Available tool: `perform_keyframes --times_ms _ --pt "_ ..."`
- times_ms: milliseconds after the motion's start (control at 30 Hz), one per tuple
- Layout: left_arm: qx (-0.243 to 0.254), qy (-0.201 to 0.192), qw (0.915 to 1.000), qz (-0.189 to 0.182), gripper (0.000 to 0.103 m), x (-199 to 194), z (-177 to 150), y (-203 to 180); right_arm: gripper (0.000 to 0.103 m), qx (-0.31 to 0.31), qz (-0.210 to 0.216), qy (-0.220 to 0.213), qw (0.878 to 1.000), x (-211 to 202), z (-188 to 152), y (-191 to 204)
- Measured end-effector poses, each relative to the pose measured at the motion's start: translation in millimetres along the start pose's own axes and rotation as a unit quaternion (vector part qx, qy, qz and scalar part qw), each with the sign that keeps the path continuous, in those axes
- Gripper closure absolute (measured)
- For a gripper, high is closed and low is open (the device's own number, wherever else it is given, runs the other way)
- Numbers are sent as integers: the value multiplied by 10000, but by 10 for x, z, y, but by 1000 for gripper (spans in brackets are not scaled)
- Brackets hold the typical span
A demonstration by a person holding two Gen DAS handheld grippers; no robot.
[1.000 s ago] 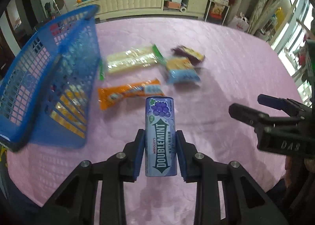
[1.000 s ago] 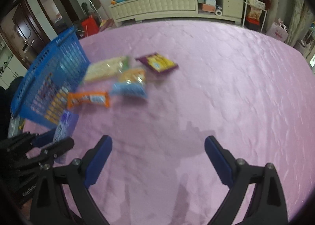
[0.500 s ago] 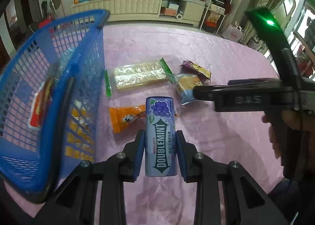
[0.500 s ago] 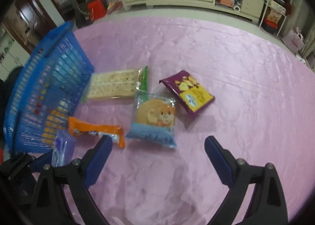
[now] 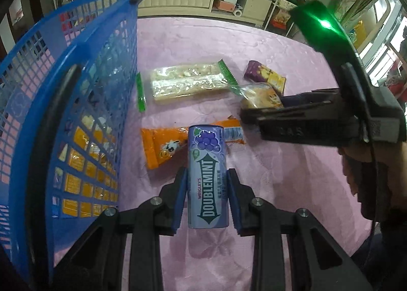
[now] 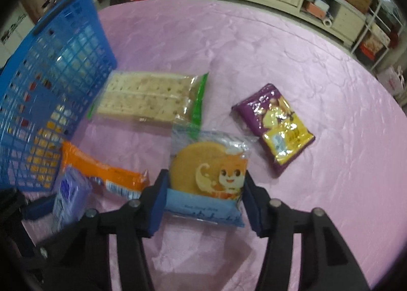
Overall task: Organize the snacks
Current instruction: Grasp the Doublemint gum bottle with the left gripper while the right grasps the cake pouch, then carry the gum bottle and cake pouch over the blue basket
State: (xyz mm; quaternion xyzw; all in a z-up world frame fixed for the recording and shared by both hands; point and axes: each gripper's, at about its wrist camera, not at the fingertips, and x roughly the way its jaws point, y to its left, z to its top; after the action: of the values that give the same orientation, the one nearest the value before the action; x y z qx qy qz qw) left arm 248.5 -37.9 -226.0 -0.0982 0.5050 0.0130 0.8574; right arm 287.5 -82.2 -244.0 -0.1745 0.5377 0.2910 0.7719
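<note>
Left gripper [image 5: 206, 197]: your left jaws are clamped on the gum pack [image 5: 207, 179], one blue pad on each long side, the pack standing upright with its grape picture at the far end.
Gum pack position: you hold it above the pink cloth, just right of the basket and near the orange wrapper.
Right gripper [image 6: 203, 198]: your right jaws have just been closing, and the cookie packet [image 6: 207, 176] sits between them.
Right jaw contact: the blue pads stand at the two side edges of the cookie packet's near end; whether they press on it yet, you cannot tell.
Cookie packet: it lies flat on the bench [image 6: 279, 49], its clear far end overlapping the green end of the cracker pack.
Basket [image 5: 76, 87]: blue mesh, at the left, with yellow-labelled packets showing through its wall.
Cracker pack [image 6: 145, 99]: long and clear, lying flat on the far side, just beside the basket.
Orange wrapper [image 6: 101, 172]: flat on the cloth between the basket and the cookie packet, partly behind the gum pack in the left view.
Purple chip bag [image 6: 274, 129]: lying to the right of the cookie packet, apart from it.
Hand [image 5: 368, 171]: yours, gripping the right tool at the right edge of the left view.
</note>
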Motion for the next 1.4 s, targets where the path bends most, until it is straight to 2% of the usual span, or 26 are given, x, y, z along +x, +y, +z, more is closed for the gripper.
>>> perform_keyframes --times_ms 433,700,933,1133,1400 --pt "98 -16 10000 -2 74 -144 -257 -121 45 -193 18 -273 9994 -525 -832 178" --pt "430 -231 9987 -166 74 -505 -423 -206 45 -275 0 -686 9973 -1073 -1200 440" --pt "543 -497 9966 -357 74 -965 -545 -122 45 -365 -43 -1002 9943 -1502 -1308 637" --pt "841 -769 9925 -453 74 -1436 -623 -39 45 -516 -61 -1240 9909 -1838 -1348 907" --pt "903 -1041 9900 -307 74 -1902 -514 244 45 -600 94 -1641 9846 -2145 -1133 1200"
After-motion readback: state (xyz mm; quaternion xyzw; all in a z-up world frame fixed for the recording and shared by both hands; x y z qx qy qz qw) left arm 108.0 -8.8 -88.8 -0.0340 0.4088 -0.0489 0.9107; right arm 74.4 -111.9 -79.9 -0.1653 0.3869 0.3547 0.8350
